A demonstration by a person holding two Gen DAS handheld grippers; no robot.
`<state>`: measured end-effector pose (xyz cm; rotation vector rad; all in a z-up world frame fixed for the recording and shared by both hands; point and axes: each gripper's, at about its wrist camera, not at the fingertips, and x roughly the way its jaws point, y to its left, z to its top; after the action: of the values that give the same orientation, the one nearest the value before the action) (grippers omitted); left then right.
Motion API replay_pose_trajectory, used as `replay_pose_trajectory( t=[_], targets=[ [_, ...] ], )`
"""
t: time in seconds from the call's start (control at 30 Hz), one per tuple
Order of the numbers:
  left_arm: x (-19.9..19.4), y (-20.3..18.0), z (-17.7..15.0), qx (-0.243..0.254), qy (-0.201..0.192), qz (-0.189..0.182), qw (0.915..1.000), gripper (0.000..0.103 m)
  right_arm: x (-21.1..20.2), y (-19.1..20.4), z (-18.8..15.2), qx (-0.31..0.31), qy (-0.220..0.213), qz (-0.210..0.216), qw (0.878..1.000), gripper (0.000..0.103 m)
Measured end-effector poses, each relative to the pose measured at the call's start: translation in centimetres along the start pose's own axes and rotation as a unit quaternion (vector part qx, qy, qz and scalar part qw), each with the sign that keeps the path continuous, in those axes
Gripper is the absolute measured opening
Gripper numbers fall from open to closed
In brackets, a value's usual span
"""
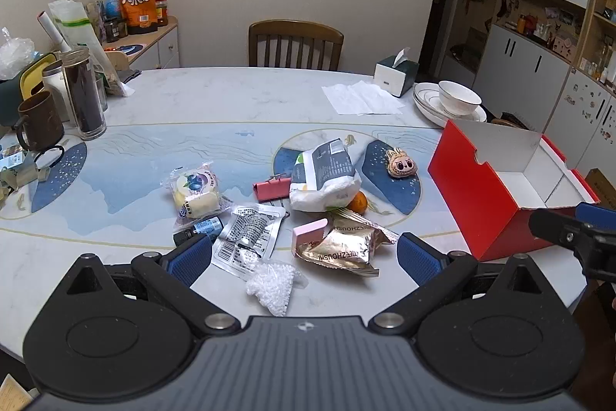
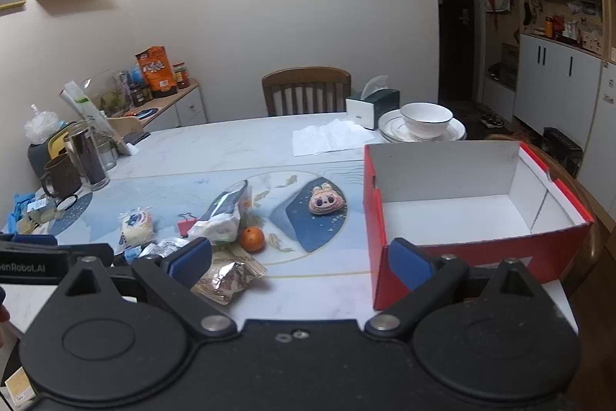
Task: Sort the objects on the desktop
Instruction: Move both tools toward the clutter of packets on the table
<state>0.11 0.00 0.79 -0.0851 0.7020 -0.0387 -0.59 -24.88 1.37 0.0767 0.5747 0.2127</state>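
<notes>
Both tongs are spread wide and hold nothing. The left tongs (image 1: 304,253) hang over the near edge of the pile on the bench (image 1: 231,95). The right tongs (image 2: 302,262) sit between the pile and the red box (image 2: 481,249), with one blue pad in front of the box wall.

Closest to the left tongs lie a little bag of white beads (image 1: 271,286), a clear flat packet (image 1: 248,237), a shiny gold snack bag (image 1: 342,249) and a pink block (image 1: 308,232). A bit farther are a small blue bottle (image 1: 200,230), a wrapped cake (image 1: 196,193), a pink binder clip (image 1: 271,187), a white pouch (image 1: 323,176) and an orange (image 2: 252,239). Past those, a little plush head (image 1: 402,162) lies alone.

Inside, the red box shows only its white floor. So I think the sorting has not started, and everything is still left to do.
</notes>
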Motion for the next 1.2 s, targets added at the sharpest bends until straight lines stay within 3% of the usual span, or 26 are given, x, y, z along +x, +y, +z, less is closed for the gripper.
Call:
replay_pose_trajectory(
  t=[0.43, 0.73, 0.83, 0.93, 1.03, 1.2],
  targets=[
    [1.1, 1.5, 0.2, -0.011, -0.006, 0.014, 0.9998, 0.103, 0.9, 1.8, 0.0, -0.042, 0.002, 0.033, 0.999, 0.099],
    [4.8, 5.1, 0.9, 0.012, 0.005, 0.019, 0.9997, 0.103, 4.1, 3.4, 0.2, -0.033, 0.02, 0.013, 0.999, 0.099],
    [6.2, 6.5, 0.9, 0.028, 0.011, 0.008, 0.9995, 0.103, 5.3, 4.0, 0.3, -0.028, 0.029, 0.009, 0.999, 0.099],
    [7.1, 7.2, 0.6, 0.064, 0.015, -0.03, 0.9974, 0.103, 6.6, 4.8, 0.3, -0.024, 0.041, 0.001, 0.999, 0.099],
    [7.9, 6.9, -0.2, 0.107, 0.028, -0.067, 0.9916, 0.103, 7.7, 5.4, 0.3, -0.021, 0.046, -0.008, 0.999, 0.099],
    [9.2, 5.9, -1.4, 0.148, 0.041, -0.096, 0.9834, 0.102, 10.2, 6.0, 0.1, -0.009, 0.062, -0.015, 0.998, 0.099]
  ],
)
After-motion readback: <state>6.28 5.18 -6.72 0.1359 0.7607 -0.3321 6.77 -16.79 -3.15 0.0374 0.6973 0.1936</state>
